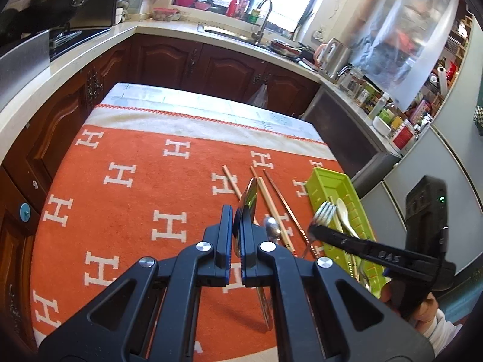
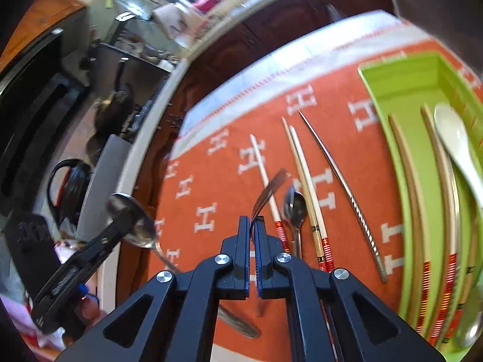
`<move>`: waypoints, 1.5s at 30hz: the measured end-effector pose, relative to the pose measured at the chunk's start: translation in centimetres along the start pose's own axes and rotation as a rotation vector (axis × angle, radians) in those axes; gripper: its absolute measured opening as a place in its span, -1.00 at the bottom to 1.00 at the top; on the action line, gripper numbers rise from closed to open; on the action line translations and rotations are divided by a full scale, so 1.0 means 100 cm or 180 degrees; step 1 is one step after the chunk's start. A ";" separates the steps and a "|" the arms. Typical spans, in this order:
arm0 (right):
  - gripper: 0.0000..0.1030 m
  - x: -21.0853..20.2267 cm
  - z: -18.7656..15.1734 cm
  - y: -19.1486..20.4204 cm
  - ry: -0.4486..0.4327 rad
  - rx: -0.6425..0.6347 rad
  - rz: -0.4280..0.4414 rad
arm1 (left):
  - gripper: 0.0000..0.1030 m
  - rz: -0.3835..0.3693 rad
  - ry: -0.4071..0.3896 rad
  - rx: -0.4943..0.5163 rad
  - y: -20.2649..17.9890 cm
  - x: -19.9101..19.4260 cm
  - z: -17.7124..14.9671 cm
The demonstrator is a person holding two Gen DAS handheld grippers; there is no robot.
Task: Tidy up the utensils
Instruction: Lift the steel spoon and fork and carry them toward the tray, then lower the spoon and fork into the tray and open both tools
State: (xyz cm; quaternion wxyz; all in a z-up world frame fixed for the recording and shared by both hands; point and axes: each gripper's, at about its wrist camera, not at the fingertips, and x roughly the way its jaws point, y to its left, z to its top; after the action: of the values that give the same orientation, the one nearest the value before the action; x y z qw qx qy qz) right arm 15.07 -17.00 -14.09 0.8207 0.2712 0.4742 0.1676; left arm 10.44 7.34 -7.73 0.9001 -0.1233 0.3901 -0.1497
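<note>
Glossy metal spoon [image 1: 248, 208]; seemingly plastic tray [image 1: 327, 181].

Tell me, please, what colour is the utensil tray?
Lime green tray, clearest in the right wrist view.

Spread over table [image 1: 145, 96]: patterned cloth [image 1: 135, 187]. On cloth, at 3 o'clock edge: tray [image 1: 329, 178], lengthwise toward 12. In tray: ceramic spoon [image 2: 455, 141] along its 3 o'clock wall, chopstick pairs [image 2: 422, 181] just beside at 9. On cloth at 9 o'clock of tray, side by side: metal chopstick [image 2: 347, 181], paired chopsticks [image 2: 305, 181], small spoon [image 2: 294, 208], single chopstick [image 2: 265, 178]. Behind table, toward 12: counter [image 1: 187, 28] with sink faucet [image 1: 262, 18].
</note>
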 end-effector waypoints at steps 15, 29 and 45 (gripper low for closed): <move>-0.96 -0.192 0.006 0.005 -0.0577 -0.0418 -0.0104 | -0.97 -0.0428 -0.0145 0.0487 -0.107 -0.039 0.019; -0.96 -0.240 -0.019 -0.060 -0.0307 -0.0502 -0.1177 | -0.97 -0.0777 0.0398 0.0989 -0.237 0.058 0.001; -0.93 -0.151 0.003 -0.126 0.0193 -0.0415 -0.1450 | -0.97 -0.0522 0.0901 0.0898 -0.244 0.188 -0.022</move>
State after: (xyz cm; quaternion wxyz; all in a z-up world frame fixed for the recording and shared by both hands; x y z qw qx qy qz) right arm 8.13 -35.15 -11.23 0.8384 0.0985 0.5358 0.0165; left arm 16.76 -22.29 -13.45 0.8295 -0.0052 0.4765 -0.2913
